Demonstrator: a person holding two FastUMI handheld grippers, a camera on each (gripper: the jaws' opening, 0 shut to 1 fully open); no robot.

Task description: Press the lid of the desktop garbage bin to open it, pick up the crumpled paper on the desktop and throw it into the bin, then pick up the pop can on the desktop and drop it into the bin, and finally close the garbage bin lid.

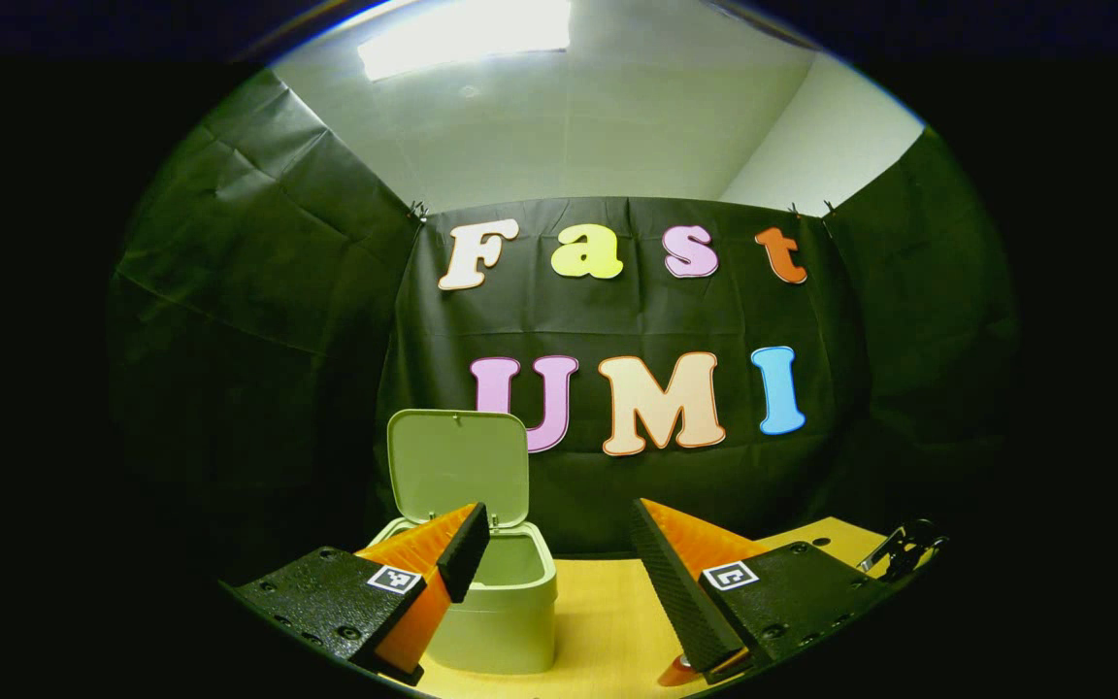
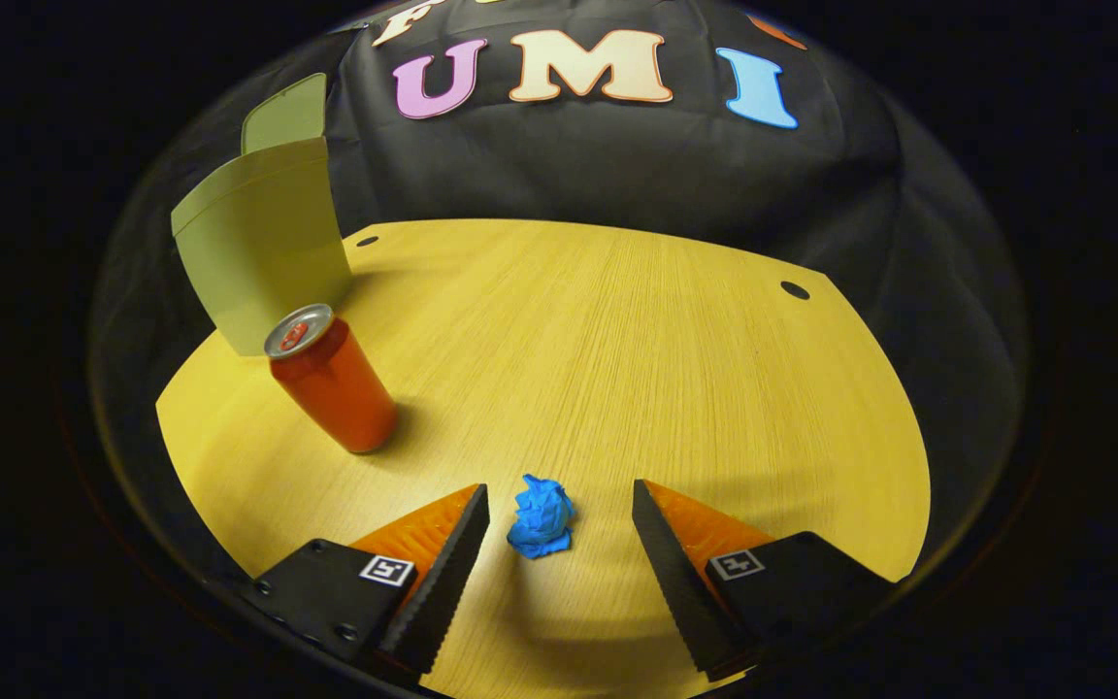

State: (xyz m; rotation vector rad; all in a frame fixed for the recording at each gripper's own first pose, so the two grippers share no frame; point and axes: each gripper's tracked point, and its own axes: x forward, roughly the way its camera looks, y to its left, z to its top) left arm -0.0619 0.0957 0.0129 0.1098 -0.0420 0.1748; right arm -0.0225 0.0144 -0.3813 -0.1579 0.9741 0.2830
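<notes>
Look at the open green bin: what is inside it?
In the left gripper view, the bin stands with its lid raised; the visible inner wall is bare. The left gripper's finger and the rim hide its bottom.

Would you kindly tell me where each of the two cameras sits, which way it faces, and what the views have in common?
Left gripper view: rides the left gripper, low over the yellow wooden desktop, facing level at the pale green plastic garbage bin with its lid raised; its own spread fingers show.
Right gripper view: rides the right gripper, tilted down at the blue crumpled paper between its own open fingers, the upright red pop can farther left.
Shared: the bin, lid and desktop.
</notes>
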